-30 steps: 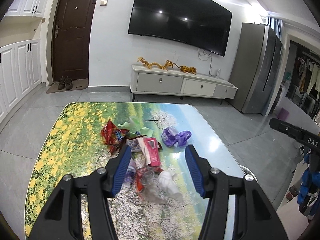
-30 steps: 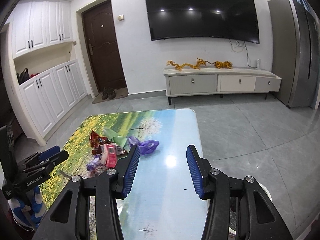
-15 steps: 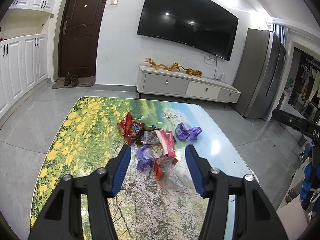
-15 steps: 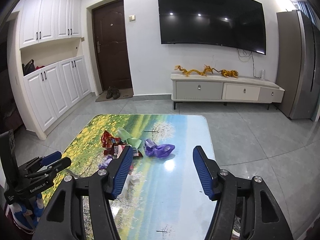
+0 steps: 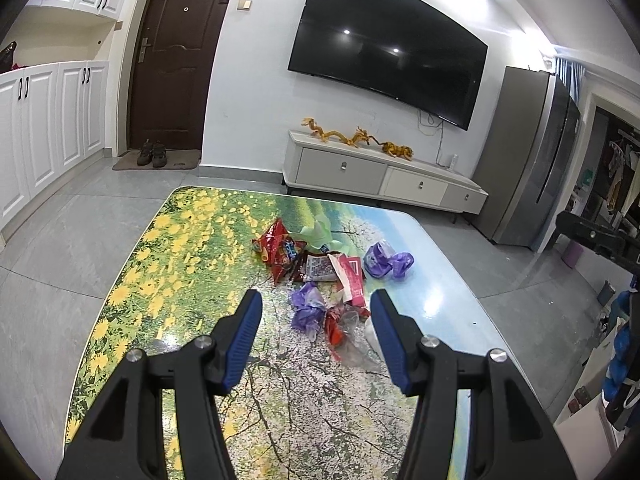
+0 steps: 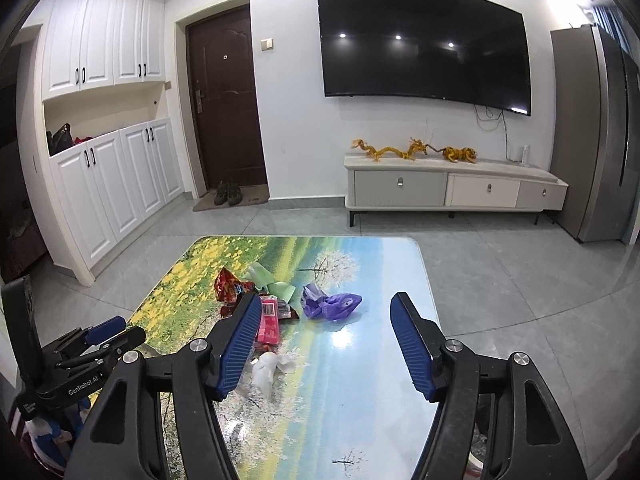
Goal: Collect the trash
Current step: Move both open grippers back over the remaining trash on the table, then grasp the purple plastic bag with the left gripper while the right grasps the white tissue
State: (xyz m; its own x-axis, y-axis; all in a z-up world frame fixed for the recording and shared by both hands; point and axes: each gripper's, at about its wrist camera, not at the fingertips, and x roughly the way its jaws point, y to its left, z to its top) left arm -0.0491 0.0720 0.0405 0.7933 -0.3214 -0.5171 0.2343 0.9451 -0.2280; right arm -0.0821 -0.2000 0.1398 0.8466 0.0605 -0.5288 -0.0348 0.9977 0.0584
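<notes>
A heap of trash lies mid-table: a red snack bag (image 5: 276, 250), green paper (image 5: 320, 232), a pink packet (image 5: 352, 276), a purple bag (image 5: 386, 260), a small purple wrapper (image 5: 306, 308), clear plastic (image 5: 352, 340). In the right wrist view I see the purple bag (image 6: 332, 302), the pink packet (image 6: 269, 318) and a white tissue (image 6: 268, 368). My left gripper (image 5: 316, 334) is open and empty, above the table short of the heap. My right gripper (image 6: 324, 340) is open and empty, to the right of the heap.
The table (image 5: 192, 248) has a glossy landscape print and rounded edges. A TV cabinet (image 6: 452, 190) stands by the far wall, a grey fridge (image 5: 532, 168) at the right. My left gripper's body shows in the right wrist view (image 6: 76, 356).
Both grippers have pulled back and risen from the heap, so more of the table shows. The right gripper's jaws have spread wider. The trash has not moved.
</notes>
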